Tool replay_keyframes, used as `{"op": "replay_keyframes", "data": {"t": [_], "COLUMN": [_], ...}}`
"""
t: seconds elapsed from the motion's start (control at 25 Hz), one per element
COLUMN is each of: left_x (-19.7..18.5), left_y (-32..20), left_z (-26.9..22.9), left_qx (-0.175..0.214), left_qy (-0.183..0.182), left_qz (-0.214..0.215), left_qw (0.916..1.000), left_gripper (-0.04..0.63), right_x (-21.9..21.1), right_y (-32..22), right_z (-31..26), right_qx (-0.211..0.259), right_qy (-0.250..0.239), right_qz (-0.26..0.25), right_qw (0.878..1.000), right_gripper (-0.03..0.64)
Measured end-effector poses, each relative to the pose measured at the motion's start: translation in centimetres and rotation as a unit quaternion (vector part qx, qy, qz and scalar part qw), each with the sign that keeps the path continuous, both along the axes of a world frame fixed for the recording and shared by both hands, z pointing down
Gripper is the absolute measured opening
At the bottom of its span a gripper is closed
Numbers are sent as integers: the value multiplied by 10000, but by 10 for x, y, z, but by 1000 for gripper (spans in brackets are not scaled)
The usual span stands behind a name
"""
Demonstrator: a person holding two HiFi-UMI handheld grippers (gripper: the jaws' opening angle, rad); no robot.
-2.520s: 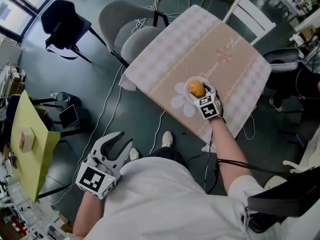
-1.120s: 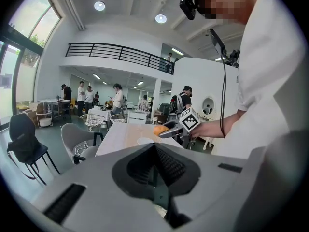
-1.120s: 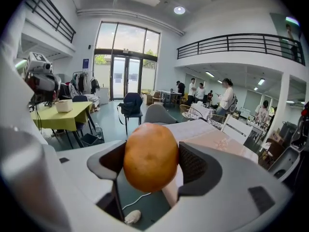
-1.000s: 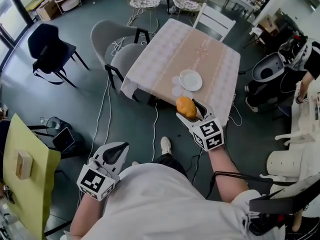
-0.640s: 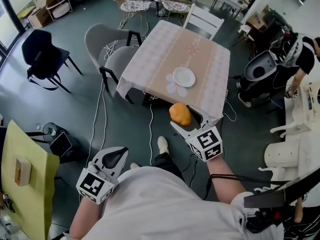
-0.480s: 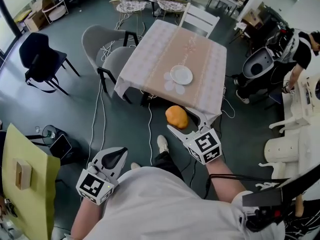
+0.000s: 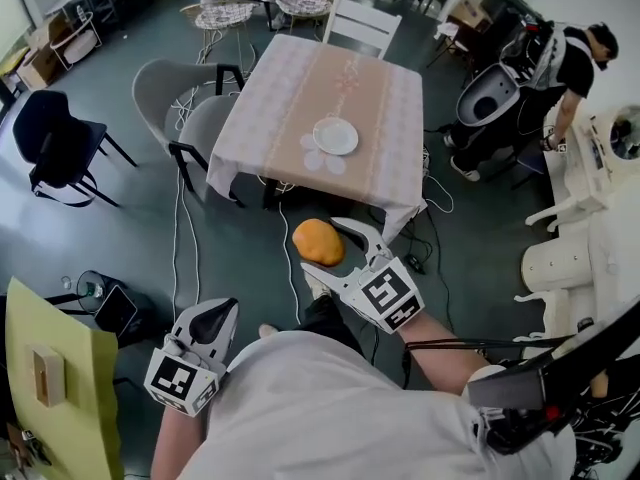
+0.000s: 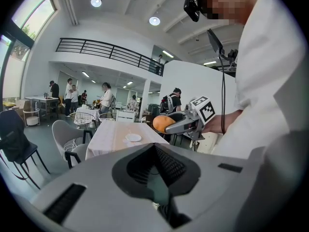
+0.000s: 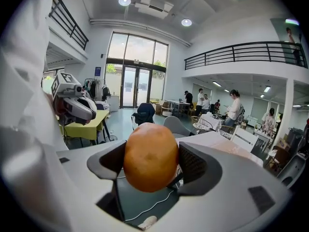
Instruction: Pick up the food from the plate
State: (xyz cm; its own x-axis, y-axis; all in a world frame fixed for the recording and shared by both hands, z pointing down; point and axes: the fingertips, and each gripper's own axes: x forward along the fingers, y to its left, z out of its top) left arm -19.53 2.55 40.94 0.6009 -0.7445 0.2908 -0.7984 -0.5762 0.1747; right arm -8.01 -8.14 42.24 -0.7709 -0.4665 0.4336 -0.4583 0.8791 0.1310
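I'm holding the food [image 7: 318, 241] in the right gripper [image 7: 328, 247], fingers grasping it, well off the plate [image 7: 335, 136]. The left gripper [image 7: 207, 318] is clenched empty. Pickup looks done, so next is just a steady hold.

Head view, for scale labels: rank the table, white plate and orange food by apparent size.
Largest: table. Then orange food and white plate look alike; the food is nearer the camera, so unranked.

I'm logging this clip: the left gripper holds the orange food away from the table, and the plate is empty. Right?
No: the right gripper holds the orange food, as the right gripper view shows. It is away from the table, and the plate is empty.
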Motion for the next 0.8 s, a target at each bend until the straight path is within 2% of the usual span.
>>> {"op": "replay_keyframes", "data": {"t": [0.8], "left_x": [-2], "left_y": [-1], "left_z": [3], "left_qx": [67], "left_qy": [-100], "left_qz": [-27], "left_qw": [9999], "left_gripper": [8], "right_x": [-19], "right_y": [11], "right_z": [-10], "right_qx": [126], "right_qy": [-39], "right_qz": [-413], "right_qw": [9991], "right_gripper": [351]}}
